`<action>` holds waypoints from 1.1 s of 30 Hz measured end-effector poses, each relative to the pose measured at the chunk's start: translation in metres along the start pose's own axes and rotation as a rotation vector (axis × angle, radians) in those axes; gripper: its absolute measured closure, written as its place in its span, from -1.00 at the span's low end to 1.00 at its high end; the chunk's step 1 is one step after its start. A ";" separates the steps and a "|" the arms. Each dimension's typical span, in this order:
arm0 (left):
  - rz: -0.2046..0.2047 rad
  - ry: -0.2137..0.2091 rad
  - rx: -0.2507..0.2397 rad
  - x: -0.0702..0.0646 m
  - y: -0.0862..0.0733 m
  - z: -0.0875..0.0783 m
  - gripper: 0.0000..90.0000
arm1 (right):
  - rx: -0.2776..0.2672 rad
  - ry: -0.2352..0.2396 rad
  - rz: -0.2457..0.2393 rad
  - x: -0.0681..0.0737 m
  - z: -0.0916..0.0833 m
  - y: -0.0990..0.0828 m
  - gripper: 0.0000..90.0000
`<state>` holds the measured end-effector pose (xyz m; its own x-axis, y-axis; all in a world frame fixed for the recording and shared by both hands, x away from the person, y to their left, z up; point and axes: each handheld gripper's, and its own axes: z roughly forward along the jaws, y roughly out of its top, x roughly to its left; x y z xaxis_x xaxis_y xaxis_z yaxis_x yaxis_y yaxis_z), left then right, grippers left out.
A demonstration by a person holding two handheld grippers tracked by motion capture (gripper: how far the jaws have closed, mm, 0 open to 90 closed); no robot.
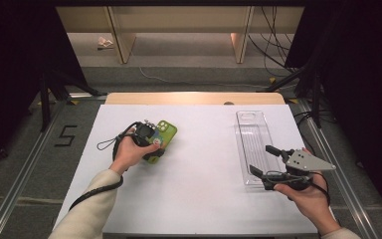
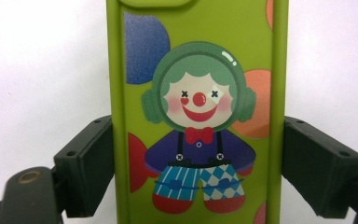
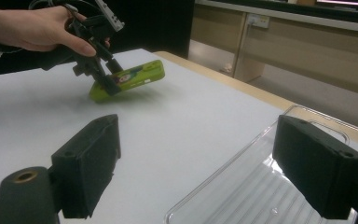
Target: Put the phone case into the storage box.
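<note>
A green phone case (image 1: 166, 130) printed with a cartoon clown lies at the left of the white mat (image 1: 204, 169). My left gripper (image 1: 152, 144) is shut on the phone case (image 2: 198, 112), one black jaw pressed to each long edge. In the right gripper view the phone case (image 3: 137, 76) is tilted, its far end raised off the mat, with the left gripper (image 3: 110, 74) clamped around its lower part. My right gripper (image 1: 261, 159) stands open above the near end of a clear plastic tray (image 1: 251, 115), nothing between its jaws (image 3: 196, 163). The tray (image 3: 261, 196) is ribbed inside.
The white mat covers a wooden table whose bare far edge (image 1: 194, 97) shows behind it. Metal rails (image 1: 25, 164) run along both sides on the floor. Cables (image 1: 273, 50) and dark stands lie beyond the table.
</note>
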<state>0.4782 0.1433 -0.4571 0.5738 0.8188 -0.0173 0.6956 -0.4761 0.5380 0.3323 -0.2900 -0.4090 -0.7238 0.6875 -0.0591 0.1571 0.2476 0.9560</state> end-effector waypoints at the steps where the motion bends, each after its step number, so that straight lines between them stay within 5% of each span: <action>1: 0.004 0.005 -0.009 -0.001 0.000 -0.001 -0.64 | 0.000 -0.001 0.000 0.000 0.000 0.000 -0.64; 16: 0.013 0.034 -0.175 -0.021 0.001 -0.023 -0.64 | -0.004 -0.006 0.011 -0.001 0.000 -0.001 -0.64; 33: 0.034 0.051 -0.239 -0.040 -0.009 -0.036 -0.64 | -0.006 -0.009 0.014 -0.001 0.000 -0.001 -0.64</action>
<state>0.4336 0.1264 -0.4306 0.5683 0.8217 0.0434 0.5507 -0.4189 0.7220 0.3327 -0.2905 -0.4097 -0.7154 0.6971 -0.0478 0.1636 0.2337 0.9584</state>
